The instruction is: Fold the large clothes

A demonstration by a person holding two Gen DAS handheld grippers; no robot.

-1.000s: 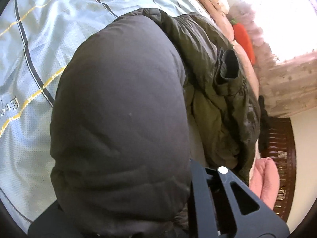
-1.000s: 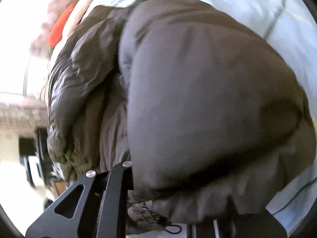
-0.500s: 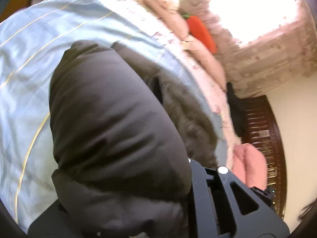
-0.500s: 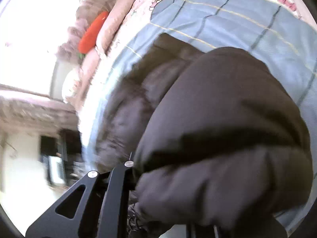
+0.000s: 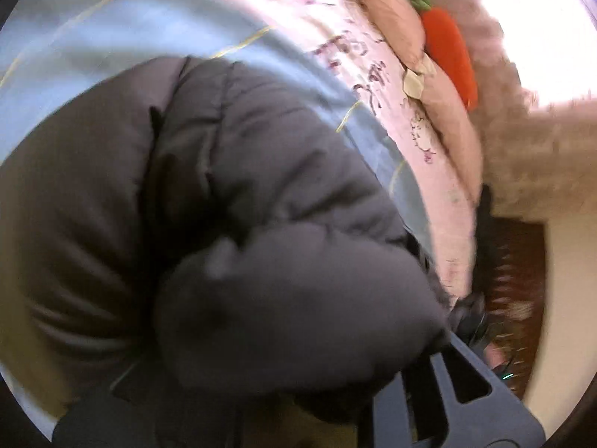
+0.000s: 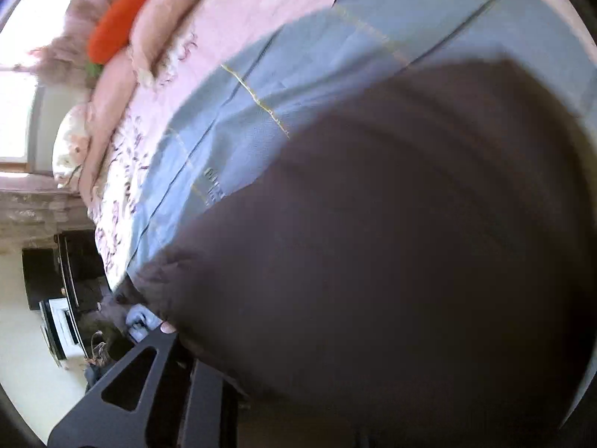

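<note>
A big dark grey puffer jacket [image 5: 194, 194] fills most of the left wrist view and bulges over my left gripper [image 5: 335, 403], which is shut on its edge. One black finger [image 5: 459, 392] shows at the lower right; the other is buried under the fabric. In the right wrist view the same jacket [image 6: 391, 242] covers the lower right, and my right gripper [image 6: 268, 392] is shut on it, with only the left finger [image 6: 141, 369] visible. The jacket hangs over a light blue bedspread [image 6: 306, 67].
The bedspread [image 5: 112, 26] with thin yellow and dark lines lies on a pink sheet [image 5: 373, 74]. Pink pillows [image 5: 440, 93] and an orange carrot-shaped cushion [image 5: 451, 52] line the far bed edge. Dark wooden furniture [image 5: 511, 261] and a bright window [image 6: 15, 30] stand beyond.
Both grippers have swung with the jacket across the bed. The olive lining seen a second ago is folded out of sight, and more bedspread and pink sheet show.
</note>
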